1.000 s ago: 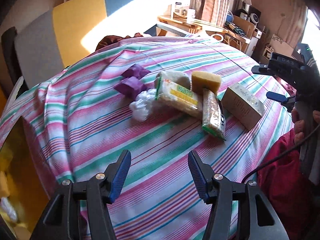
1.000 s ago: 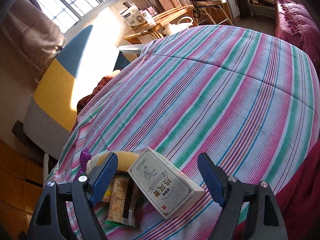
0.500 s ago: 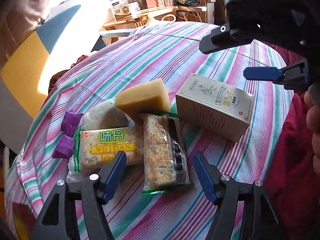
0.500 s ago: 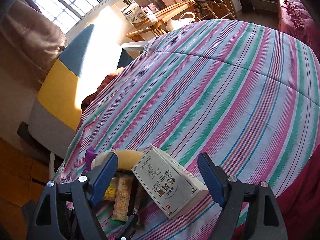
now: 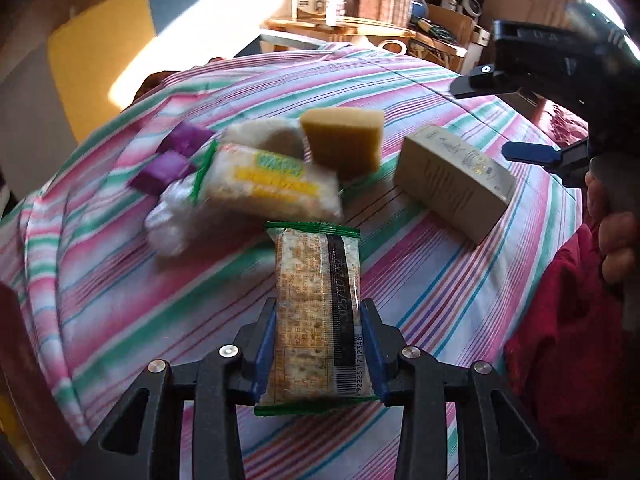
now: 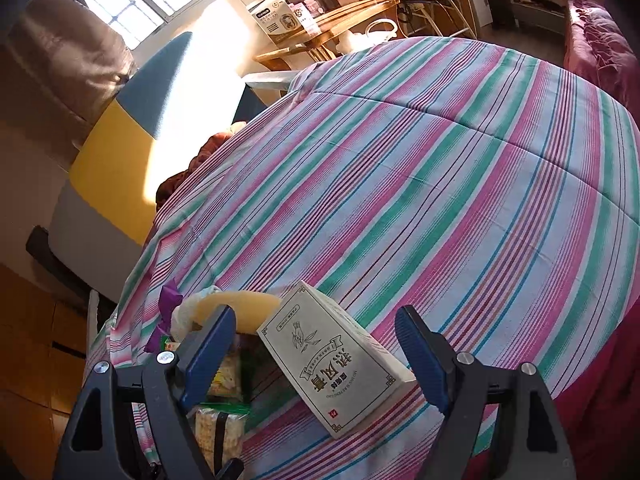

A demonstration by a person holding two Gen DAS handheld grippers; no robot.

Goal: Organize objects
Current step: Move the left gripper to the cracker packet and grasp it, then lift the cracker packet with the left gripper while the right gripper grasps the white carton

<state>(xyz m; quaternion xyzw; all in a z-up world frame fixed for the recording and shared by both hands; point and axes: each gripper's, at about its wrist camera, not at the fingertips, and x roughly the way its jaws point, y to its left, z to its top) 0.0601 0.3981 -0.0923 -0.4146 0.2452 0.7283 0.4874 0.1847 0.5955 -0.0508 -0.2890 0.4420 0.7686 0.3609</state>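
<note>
My left gripper (image 5: 318,344) is shut on a cracker pack (image 5: 318,304) with green ends and holds it above the striped cloth. Behind it lie a second cracker pack (image 5: 268,184), a yellow sponge (image 5: 344,140), a white cloth bundle (image 5: 260,136), purple pieces (image 5: 172,160) and a clear plastic wrap (image 5: 168,220). A beige box (image 5: 452,184) lies to the right; it also shows in the right wrist view (image 6: 336,360). My right gripper (image 6: 316,360) is open and empty just above that box. The held cracker pack (image 6: 220,428) shows at the lower left there.
The striped cloth (image 6: 440,180) covers a round table. A yellow and blue chair back (image 6: 132,128) stands behind the table. A wooden side table with a box (image 6: 276,16) stands further back. Red fabric (image 5: 568,360) lies at the table's right edge.
My left gripper closed on the cracker pack and lifted it away from the pile toward me. My right gripper stayed open over the beige box.
</note>
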